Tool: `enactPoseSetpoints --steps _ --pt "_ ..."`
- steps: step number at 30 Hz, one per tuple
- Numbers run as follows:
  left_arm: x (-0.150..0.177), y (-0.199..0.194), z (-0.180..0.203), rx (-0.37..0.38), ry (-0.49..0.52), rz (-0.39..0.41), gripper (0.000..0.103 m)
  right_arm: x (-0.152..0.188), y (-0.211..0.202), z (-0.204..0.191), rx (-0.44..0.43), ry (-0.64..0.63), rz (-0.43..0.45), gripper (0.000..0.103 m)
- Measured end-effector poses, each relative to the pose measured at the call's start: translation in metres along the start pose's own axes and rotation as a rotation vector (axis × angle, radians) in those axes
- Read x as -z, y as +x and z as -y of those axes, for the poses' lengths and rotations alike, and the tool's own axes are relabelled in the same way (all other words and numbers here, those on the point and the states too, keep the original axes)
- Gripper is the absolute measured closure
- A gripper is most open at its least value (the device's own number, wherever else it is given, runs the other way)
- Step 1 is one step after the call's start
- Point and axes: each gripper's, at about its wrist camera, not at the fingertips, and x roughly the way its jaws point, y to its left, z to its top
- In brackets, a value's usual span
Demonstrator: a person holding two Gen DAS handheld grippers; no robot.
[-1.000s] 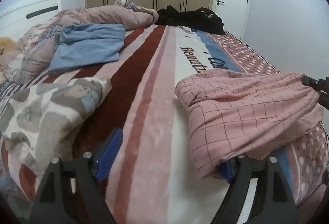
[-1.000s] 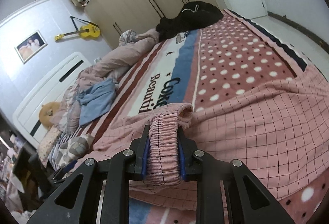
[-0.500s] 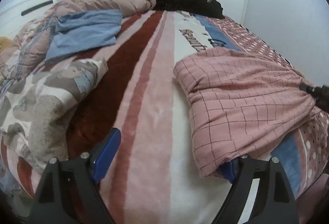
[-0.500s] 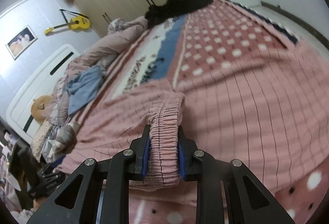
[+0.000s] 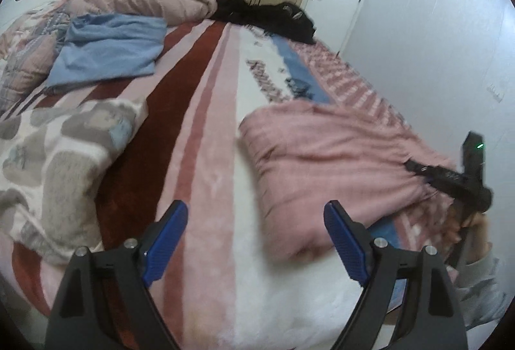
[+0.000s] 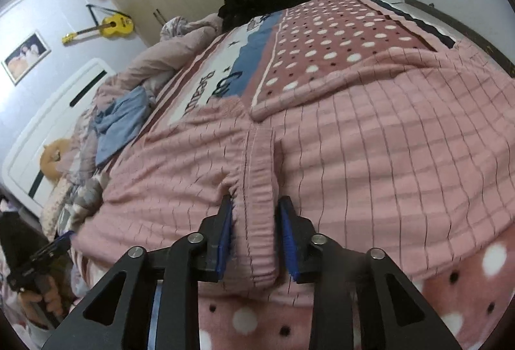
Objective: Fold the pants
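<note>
My right gripper (image 6: pixel 256 239) has just been opening; the elastic waistband (image 6: pixel 259 205) of the pink checked pants (image 6: pixel 370 157) now lies loose between its pads, set down on the bed (image 6: pixel 338 38). My left gripper (image 5: pixel 254 240) is wide open and empty (it has let go of the near corner). This fold looks laid.

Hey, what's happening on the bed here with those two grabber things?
A person is folding pink checked pants on a striped blanket, with a handheld gripper in each hand. The right gripper has just been opening around the elastic waistband, which sits between its blue pads with gaps showing on both sides. The left gripper is wide open and empty near the folded edge of the pants. A blue garment lies further up.
</note>
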Motion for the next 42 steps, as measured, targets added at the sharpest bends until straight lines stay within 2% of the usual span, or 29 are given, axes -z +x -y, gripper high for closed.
enactPoseSetpoints --steps 4,6,9,12,15,19,23,24,26,27,29,31,33,38,40,41,42 --pt "-0.018 0.002 0.008 0.042 -0.014 0.039 0.019 -0.014 -0.007 0.008 0.002 0.03 0.005 0.067" --pt "-0.025 0.007 0.013 0.044 -0.003 0.047 0.019 -0.016 -0.018 0.012 0.001 0.046 0.028 0.066" --pt "-0.036 0.015 0.026 0.066 0.011 0.055 0.019 -0.016 -0.048 0.028 0.04 0.076 0.077 0.054" --pt "-0.044 0.024 0.042 0.07 0.046 0.059 0.019 -0.01 -0.082 0.056 0.1 0.131 0.117 0.051" --pt "-0.048 0.031 0.055 0.08 0.063 0.056 0.019 0.0 -0.115 0.091 0.171 0.201 0.144 0.042" --pt "-0.047 0.039 0.07 0.093 0.082 0.042 0.019 0.009 -0.133 0.133 0.241 0.297 0.144 0.041" --pt "-0.045 0.046 0.082 0.091 0.087 0.025 0.019 0.005 -0.127 0.156 0.18 0.337 0.175 0.041" --pt "-0.045 0.047 0.083 0.089 0.087 0.024 0.019 0.003 -0.125 0.158 0.172 0.344 0.184 0.037" --pt "-0.045 0.049 0.087 0.083 0.088 0.022 0.019 -0.005 -0.116 0.169 0.145 0.376 0.205 0.036" --pt "-0.045 0.049 0.088 0.079 0.089 0.021 0.019 -0.009 -0.112 0.174 0.139 0.394 0.221 0.036" --pt "-0.045 0.049 0.089 0.071 0.089 0.02 0.019 -0.019 -0.104 0.182 0.133 0.418 0.251 0.046" --pt "-0.046 0.049 0.087 0.062 0.09 0.021 0.019 -0.027 -0.099 0.186 0.145 0.43 0.249 0.08" --pt "-0.047 0.049 0.085 0.058 0.085 0.022 0.019 -0.033 -0.095 0.19 0.131 0.453 0.247 0.094" --pt "-0.049 0.048 0.077 0.053 0.075 0.023 0.019 -0.037 -0.109 0.175 0.159 0.417 0.326 0.095" --pt "-0.049 0.047 0.075 0.054 0.077 0.025 0.019 -0.039 -0.112 0.172 0.205 0.415 0.306 0.095" --pt "-0.049 0.047 0.074 0.055 0.078 0.027 0.019 -0.04 -0.111 0.172 0.234 0.413 0.277 0.092" --pt "-0.049 0.047 0.073 0.055 0.078 0.029 0.019 -0.042 -0.109 0.171 0.278 0.404 0.239 0.084"
